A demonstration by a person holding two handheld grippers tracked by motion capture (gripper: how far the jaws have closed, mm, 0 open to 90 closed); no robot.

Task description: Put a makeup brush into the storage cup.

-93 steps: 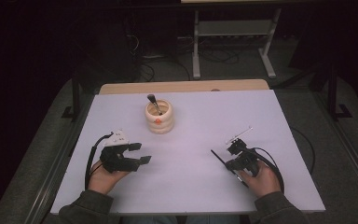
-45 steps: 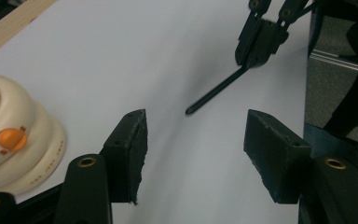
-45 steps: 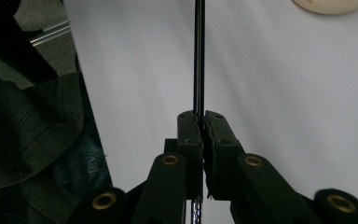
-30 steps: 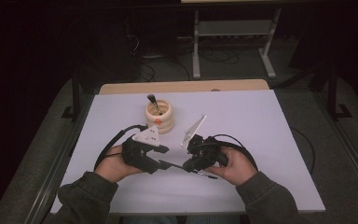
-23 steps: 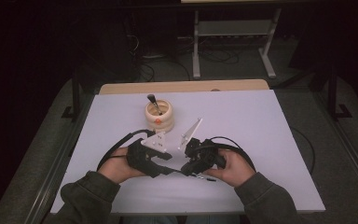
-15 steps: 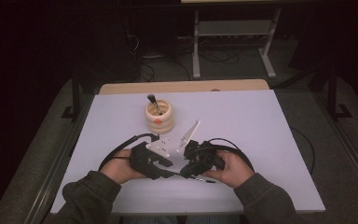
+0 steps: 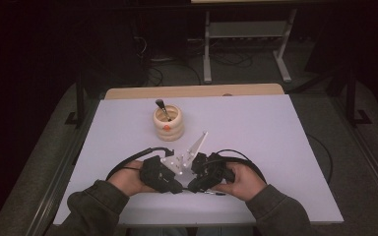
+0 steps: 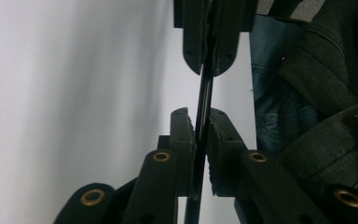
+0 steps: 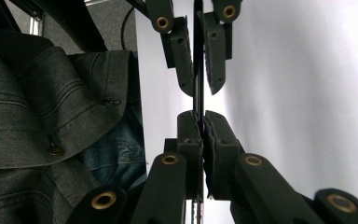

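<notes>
High view | left gripper [image 7: 179, 186], right gripper [image 7: 193, 186] near front table [image 7: 275, 128] edge

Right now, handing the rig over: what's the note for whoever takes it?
Left gripper: jaws have just been closing, now shut on the thin black rod.
Right gripper: shut on the same rod, tip to tip with the left.
Rod: over the near side of the white table.
Round pale wooden cup with a dark-handled tool stands behind, apart.
Done: two-gripper hold.
Left: probably pulling the rod apart or passing it; unclear which.
</notes>
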